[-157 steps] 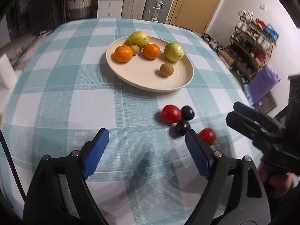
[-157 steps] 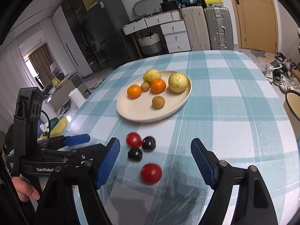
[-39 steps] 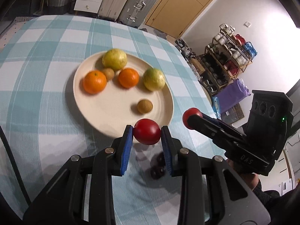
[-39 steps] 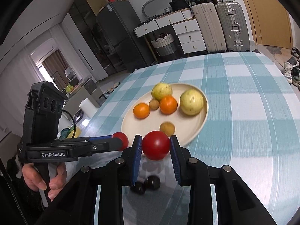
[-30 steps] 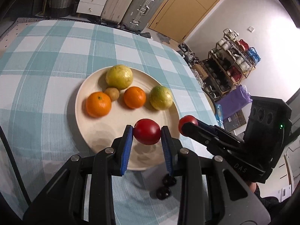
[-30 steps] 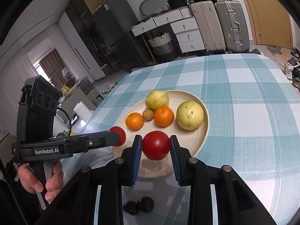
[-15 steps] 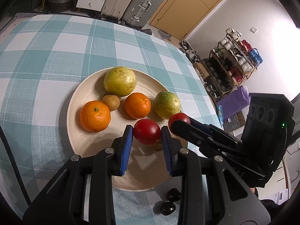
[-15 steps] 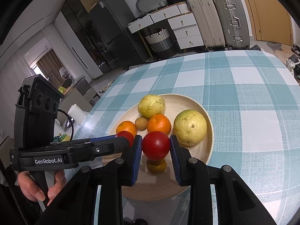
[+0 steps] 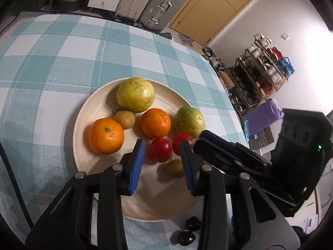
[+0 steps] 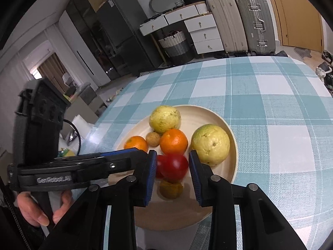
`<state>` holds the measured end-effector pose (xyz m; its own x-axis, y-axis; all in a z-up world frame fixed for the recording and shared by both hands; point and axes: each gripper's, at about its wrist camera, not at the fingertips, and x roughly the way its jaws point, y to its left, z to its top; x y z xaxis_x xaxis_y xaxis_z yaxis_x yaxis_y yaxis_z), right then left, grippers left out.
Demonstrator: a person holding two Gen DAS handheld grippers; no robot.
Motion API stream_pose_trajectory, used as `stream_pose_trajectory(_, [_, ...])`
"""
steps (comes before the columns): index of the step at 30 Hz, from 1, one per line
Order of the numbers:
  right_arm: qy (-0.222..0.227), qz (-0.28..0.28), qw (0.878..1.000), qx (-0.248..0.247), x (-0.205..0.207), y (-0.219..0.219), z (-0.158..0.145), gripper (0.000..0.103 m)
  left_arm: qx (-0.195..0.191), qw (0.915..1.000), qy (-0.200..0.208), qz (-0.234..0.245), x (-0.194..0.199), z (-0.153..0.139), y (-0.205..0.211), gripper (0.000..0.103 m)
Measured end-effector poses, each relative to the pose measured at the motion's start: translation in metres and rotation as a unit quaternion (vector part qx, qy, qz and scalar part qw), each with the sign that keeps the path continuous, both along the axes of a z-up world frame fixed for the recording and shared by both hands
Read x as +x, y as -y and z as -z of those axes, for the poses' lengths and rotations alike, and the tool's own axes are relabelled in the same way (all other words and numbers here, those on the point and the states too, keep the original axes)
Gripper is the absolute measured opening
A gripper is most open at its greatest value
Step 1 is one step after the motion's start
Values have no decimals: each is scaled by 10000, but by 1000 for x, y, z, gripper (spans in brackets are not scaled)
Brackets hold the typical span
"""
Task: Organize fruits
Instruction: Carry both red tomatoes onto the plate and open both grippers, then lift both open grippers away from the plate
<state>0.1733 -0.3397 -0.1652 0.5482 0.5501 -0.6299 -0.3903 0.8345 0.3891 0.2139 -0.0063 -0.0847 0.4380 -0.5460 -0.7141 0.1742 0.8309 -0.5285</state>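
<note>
Both grippers hang over the plate (image 9: 87, 112) with jaws parted: the left gripper (image 9: 162, 162) has a gap either side of its tomato (image 9: 160, 150), and the right gripper (image 10: 172, 171) stands just as loose around the other tomato (image 10: 174, 165). Neither grips anything. Both tomatoes seem to lie on the plate beside the guavas, oranges and small brown fruits. Two dark plums (image 9: 188, 232) are left on the cloth (image 9: 52, 66), just off the rim.
</note>
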Motion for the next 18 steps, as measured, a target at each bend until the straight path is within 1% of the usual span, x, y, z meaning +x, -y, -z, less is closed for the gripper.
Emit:
stream_pose_trajectory(1, [42, 2, 10000, 65, -2, 2, -3, 51, -7, 10000, 2, 6, 0, -2, 0, 32])
stream_pose_trajectory(2, [144, 65, 9998, 103, -6, 5, -8, 56, 10, 10000, 31, 5, -1, -4, 1, 33])
stream_pose_trajectory(3, [232, 114, 9996, 119, -9, 7, -12, 56, 36, 10000, 70, 7, -2, -7, 1, 37])
stream_pose_trajectory(6, [370, 224, 9989, 155, -19, 15, -22, 57, 16, 9998, 180, -15, -11, -16, 0, 43])
stream_pose_trajectory(7, [399, 252, 9987, 170, -22, 17, -24, 58, 30, 9998, 205, -48, -14, -19, -1, 48])
stream_pose_trajectory(9, [451, 288, 9984, 203, -29, 23, -28, 64, 59, 9996, 250, -104, -21, -23, -4, 53])
stream_pose_trajectory(10, [478, 331, 9981, 192, -33, 26, -30, 67, 72, 9995, 267, -145, -26, -25, -6, 53])
stream_pose_trajectory(15, [516, 414, 9977, 142, -50, 33, -34, 67, 175, 9991, 298, -228, -45, -33, -13, 56])
stream_pose_trajectory(16, [526, 431, 9976, 143, -53, 35, -35, 68, 227, 9989, 326, -255, -50, -35, -14, 59])
stream_pose_trajectory(18, [575, 484, 9971, 113, -59, 36, -37, 75, 338, 9980, 432, -305, -59, -39, -16, 64])
